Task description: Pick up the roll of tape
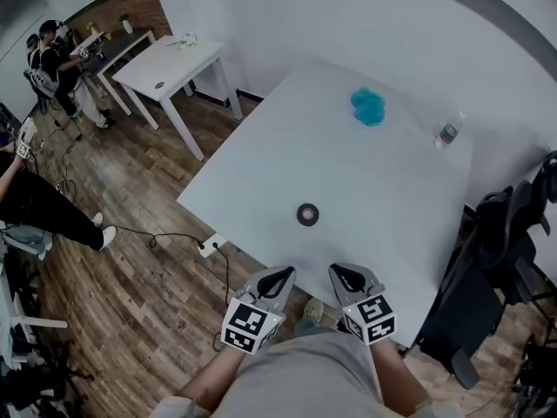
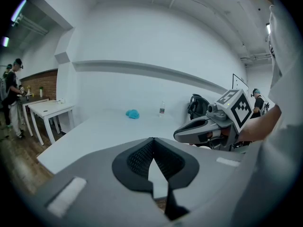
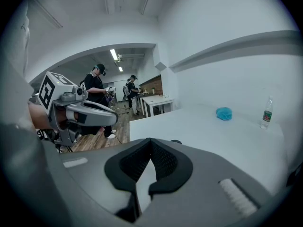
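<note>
The roll of tape, a small dark ring, lies flat on the white table, some way in from its near edge. My left gripper and right gripper hang side by side near that edge, short of the roll, both shut with nothing between the tips. In the left gripper view the jaws meet at the tips and the roll is hidden behind them. In the right gripper view the shut jaws cover all but a dark sliver of the roll.
A blue crumpled cloth and a small water bottle sit at the table's far side. A black office chair stands at the right. Smaller white tables and people are at the far left. A power strip with cable lies on the wooden floor.
</note>
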The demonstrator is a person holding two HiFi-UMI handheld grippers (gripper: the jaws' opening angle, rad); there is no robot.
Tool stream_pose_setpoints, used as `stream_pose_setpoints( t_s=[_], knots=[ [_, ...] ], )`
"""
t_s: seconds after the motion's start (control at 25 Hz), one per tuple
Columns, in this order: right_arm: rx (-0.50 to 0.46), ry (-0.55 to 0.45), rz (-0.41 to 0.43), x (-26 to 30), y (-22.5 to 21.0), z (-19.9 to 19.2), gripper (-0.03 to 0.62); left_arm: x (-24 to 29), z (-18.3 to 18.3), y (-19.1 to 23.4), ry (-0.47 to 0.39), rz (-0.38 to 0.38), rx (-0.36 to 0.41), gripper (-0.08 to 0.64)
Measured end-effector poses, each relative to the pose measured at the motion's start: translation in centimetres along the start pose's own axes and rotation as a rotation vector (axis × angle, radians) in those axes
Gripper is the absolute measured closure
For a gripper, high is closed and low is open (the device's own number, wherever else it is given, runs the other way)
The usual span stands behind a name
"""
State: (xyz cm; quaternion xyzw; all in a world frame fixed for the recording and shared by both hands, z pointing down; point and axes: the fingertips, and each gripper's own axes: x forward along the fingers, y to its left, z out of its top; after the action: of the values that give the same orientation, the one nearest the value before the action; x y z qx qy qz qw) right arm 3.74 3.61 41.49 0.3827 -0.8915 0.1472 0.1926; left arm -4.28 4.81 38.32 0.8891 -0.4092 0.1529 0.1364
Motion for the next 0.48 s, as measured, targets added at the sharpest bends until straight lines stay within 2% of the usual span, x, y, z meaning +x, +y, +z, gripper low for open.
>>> stream_pose_setpoints(
  t_s=[0.24,0.48],
  knots=[
    [-0.034,0.005,0.071,1.4,-1.7,1.2,0.585,2.0,0.7,0.8,0.004,0.046,-0.03,0.54],
    [-0.027,0.023,0.087,2.3,-3.0,1.3,0.586,2.9,0.8,1.3,0.02,0.055,-0.038,0.54]
  ],
)
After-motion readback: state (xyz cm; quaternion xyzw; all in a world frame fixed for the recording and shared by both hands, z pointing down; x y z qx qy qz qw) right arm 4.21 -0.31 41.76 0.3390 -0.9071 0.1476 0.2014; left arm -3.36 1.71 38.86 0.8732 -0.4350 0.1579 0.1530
